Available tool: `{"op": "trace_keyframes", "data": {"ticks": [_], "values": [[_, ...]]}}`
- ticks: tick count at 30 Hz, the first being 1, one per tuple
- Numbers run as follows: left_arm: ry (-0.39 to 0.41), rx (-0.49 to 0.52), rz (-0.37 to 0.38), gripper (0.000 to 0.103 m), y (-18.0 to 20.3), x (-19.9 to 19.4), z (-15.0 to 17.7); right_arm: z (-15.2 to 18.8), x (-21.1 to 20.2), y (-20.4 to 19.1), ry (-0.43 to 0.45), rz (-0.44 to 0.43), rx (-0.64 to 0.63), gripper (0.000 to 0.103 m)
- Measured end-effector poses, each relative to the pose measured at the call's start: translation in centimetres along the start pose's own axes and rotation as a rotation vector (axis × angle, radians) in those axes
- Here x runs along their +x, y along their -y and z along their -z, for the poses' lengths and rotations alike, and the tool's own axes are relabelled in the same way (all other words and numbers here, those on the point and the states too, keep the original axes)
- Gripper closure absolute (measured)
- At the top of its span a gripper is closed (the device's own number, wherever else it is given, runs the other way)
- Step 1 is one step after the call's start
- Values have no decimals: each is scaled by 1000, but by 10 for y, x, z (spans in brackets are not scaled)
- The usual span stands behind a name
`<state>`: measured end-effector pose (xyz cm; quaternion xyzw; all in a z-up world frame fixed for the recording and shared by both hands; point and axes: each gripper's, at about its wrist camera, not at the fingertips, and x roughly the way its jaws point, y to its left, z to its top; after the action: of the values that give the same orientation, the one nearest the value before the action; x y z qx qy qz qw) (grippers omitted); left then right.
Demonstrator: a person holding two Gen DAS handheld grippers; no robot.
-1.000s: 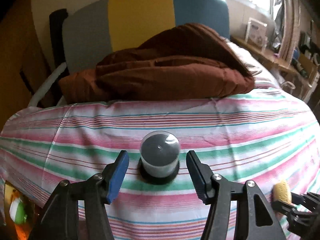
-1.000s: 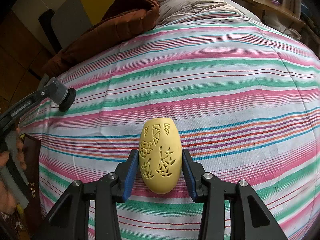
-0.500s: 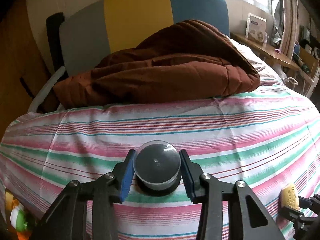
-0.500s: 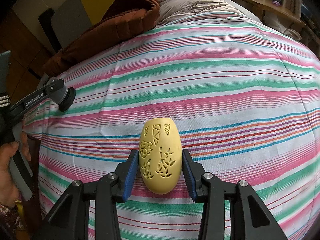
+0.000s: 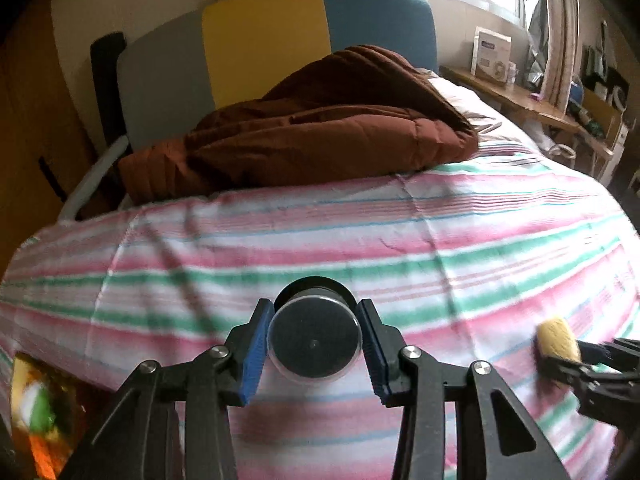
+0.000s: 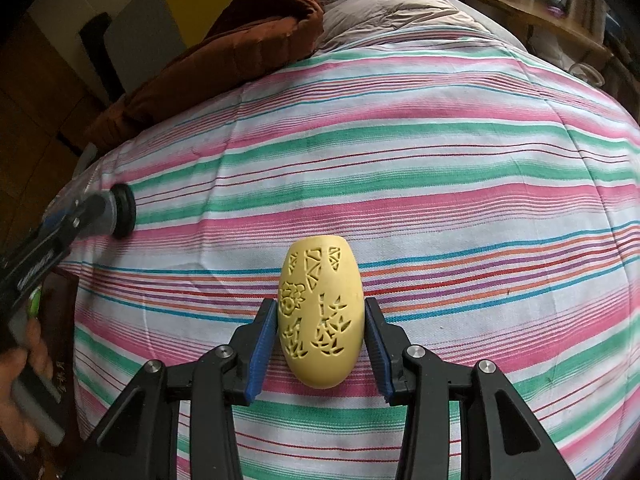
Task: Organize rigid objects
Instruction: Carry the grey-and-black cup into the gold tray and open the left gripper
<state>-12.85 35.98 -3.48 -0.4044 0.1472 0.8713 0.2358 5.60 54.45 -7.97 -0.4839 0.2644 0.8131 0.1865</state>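
Both jaws gripping objects over the striped bed sheet (image 6: 440, 152).
Left gripper (image 5: 314, 346) clamps the clear-domed, black-based round container (image 5: 314, 344); right gripper (image 6: 320, 334) pinches the yellow carved oval shell (image 6: 320, 316): lift both straight, without tilting.

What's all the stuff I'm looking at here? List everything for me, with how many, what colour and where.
clear jar with black base: one, clear and black, between the left gripper's pads
carved yellow shell: one, pale yellow, between the right gripper's pads, over the sheet
striped sheet: one, pink, green and white, covering the bed
brown quilt: one, dark brown, bunched at the bed's far end
headboard: one, grey, yellow and blue panels, behind the quilt
wooden shelf: one, light wood, far right by the window, holding small items
left gripper: one, black with blue pads, shut on the jar
right gripper: one, black with blue pads, shut on the shell
hand: one, lower left edge, blurred
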Motion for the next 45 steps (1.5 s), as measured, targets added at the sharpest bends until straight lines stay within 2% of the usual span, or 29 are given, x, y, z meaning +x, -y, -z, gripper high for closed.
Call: {"op": "trace_keyframes", "data": {"ticks": [9, 15, 19, 25, 31, 39, 45], "values": [[-3, -105, 145, 60, -17, -48, 39, 2, -2, 0, 9, 13, -24, 59], [9, -128, 241, 60, -29, -93, 73, 6, -3, -6, 18, 56, -86, 59], [25, -120, 271, 60, -40, -122, 95, 10, -4, -13, 25, 87, -129, 60], [59, -149, 263, 60, -76, -162, 123, 11, -5, -13, 27, 79, -114, 60], [66, -249, 221, 60, -136, -188, 151, 14, -9, -12, 30, 76, -107, 60], [-61, -323, 104, 60, -199, -179, 195, 15, -7, -14, 36, 84, -108, 60], [-138, -334, 42, 60, -217, -160, 207, 16, -7, -15, 42, 91, -115, 60]]}}
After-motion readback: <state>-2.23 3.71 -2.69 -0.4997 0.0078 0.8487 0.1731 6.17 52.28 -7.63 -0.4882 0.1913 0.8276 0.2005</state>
